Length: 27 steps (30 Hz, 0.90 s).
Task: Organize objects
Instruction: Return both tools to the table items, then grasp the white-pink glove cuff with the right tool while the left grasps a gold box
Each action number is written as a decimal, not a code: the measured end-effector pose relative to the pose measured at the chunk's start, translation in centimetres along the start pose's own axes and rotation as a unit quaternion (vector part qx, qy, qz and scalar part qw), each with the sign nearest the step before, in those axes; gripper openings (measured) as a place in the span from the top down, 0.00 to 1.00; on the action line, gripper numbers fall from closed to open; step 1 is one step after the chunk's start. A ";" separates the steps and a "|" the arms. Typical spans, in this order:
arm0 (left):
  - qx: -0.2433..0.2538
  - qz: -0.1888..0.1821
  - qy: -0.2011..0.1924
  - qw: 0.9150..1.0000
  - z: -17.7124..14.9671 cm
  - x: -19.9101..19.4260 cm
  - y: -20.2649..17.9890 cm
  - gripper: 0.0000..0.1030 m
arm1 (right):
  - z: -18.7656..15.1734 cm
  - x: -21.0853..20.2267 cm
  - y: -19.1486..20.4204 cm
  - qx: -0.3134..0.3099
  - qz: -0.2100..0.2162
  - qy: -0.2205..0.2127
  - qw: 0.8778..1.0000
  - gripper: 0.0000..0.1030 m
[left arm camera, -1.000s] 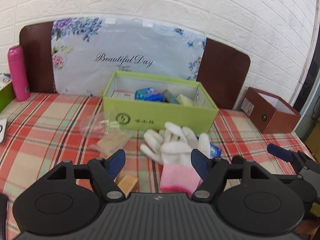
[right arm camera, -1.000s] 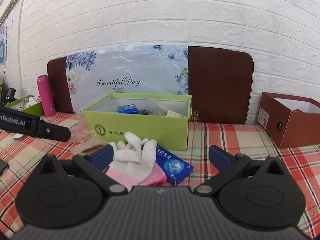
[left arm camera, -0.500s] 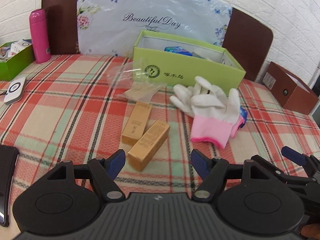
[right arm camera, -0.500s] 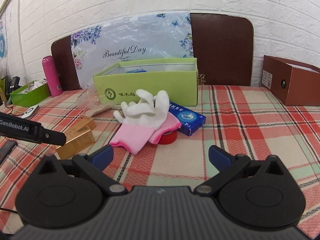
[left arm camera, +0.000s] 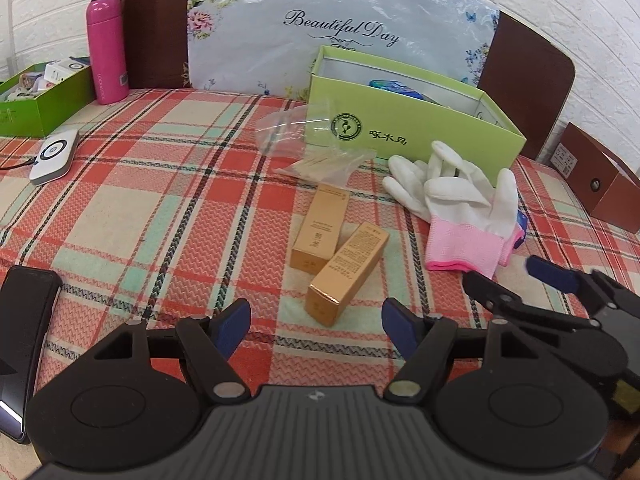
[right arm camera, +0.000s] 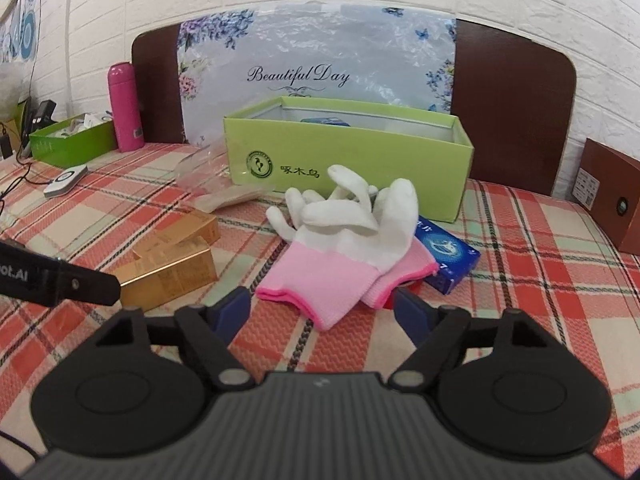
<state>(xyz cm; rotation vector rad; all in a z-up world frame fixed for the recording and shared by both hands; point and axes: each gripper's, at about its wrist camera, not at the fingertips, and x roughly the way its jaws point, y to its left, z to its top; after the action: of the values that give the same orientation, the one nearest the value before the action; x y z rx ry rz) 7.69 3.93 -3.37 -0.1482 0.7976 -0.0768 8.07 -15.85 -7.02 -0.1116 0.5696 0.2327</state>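
A pair of white gloves with pink cuffs (right arm camera: 352, 216) lies on the plaid cloth in front of the open green box (right arm camera: 348, 152). They partly cover a blue packet (right arm camera: 448, 252) and a red roll (right arm camera: 404, 288). My right gripper (right arm camera: 320, 306) is low over the cloth and its jaws are closing. The pink cuff lies just ahead of the gap, untouched by the pads. My left gripper (left arm camera: 316, 326) is open and empty. Two gold boxes (left arm camera: 348, 268) lie just ahead of it. The gloves (left arm camera: 460, 200) and the right gripper (left arm camera: 512, 276) show to its right.
A clear plastic bag (left arm camera: 320, 160) lies by the green box (left arm camera: 420, 124). At the left are a pink bottle (left arm camera: 108, 48), a smaller green box (left arm camera: 44, 104), a white device (left arm camera: 54, 156) and a black phone (left arm camera: 24, 340). A brown box (left arm camera: 600, 176) stands at the far right.
Both grippers have pulled back from the green box and sunk toward the cloth, so more of the table shows. The right gripper's jaws have narrowed. The objects have not moved.
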 end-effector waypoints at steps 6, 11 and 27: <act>0.004 -0.019 -0.003 1.000 0.3 0.5 0.3 0.27 | 0.2 2.0 0.9 -0.017 -0.012 0.013 1.000 0.70; 0.020 -0.027 -0.007 0.999 0.8 1.6 -0.2 0.28 | 0.2 0.5 0.1 0.004 0.006 0.007 1.000 0.94; 0.020 -0.056 0.030 0.998 0.4 3.6 0.1 0.75 | -0.6 2.1 1.3 -0.056 -0.007 0.021 0.998 0.89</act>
<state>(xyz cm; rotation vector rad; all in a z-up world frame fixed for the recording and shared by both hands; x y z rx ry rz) 10.50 3.59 -5.66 -0.1539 0.8469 -0.2030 9.14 -14.25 -8.68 -0.2303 0.5978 0.2496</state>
